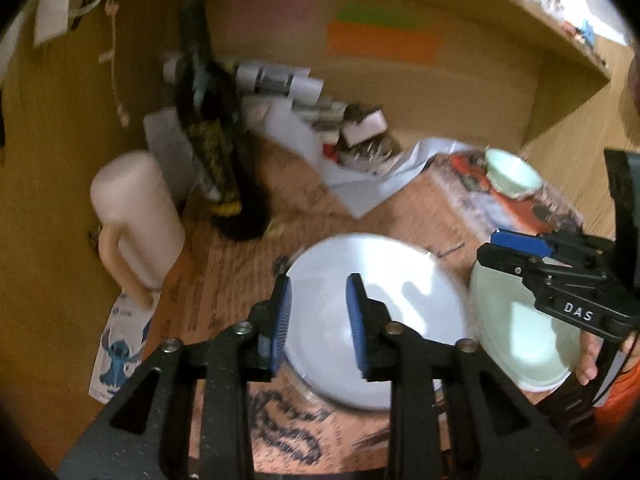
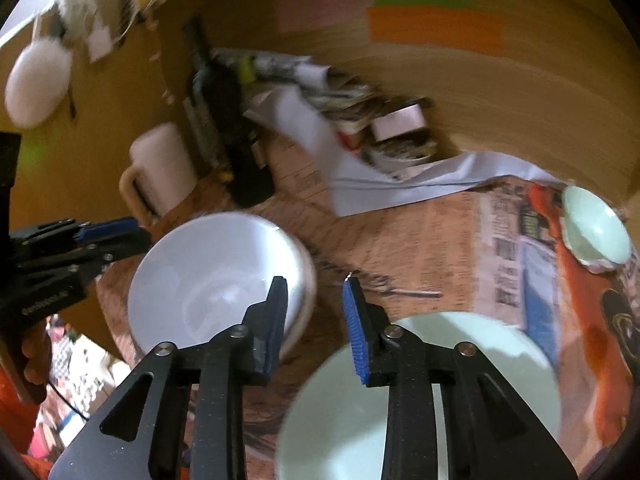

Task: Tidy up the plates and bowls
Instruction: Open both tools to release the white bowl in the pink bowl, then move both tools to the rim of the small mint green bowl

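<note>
A white bowl (image 1: 376,312) sits on the newspaper-covered desk, also in the right wrist view (image 2: 212,276). A pale green plate (image 1: 516,328) lies to its right, shown close in the right wrist view (image 2: 424,400). A small pale green bowl (image 1: 512,174) sits far right at the back, also in the right wrist view (image 2: 596,226). My left gripper (image 1: 320,316) is open and empty over the white bowl's left rim. My right gripper (image 2: 316,320) is open and empty between the white bowl and the green plate; it also shows in the left wrist view (image 1: 516,252).
A white mug (image 1: 136,220) stands at the left, a dark bottle (image 1: 216,140) behind it. Papers and clutter (image 1: 340,136) pile against the wooden back wall (image 1: 440,92). A shelf board (image 1: 520,12) overhangs the desk.
</note>
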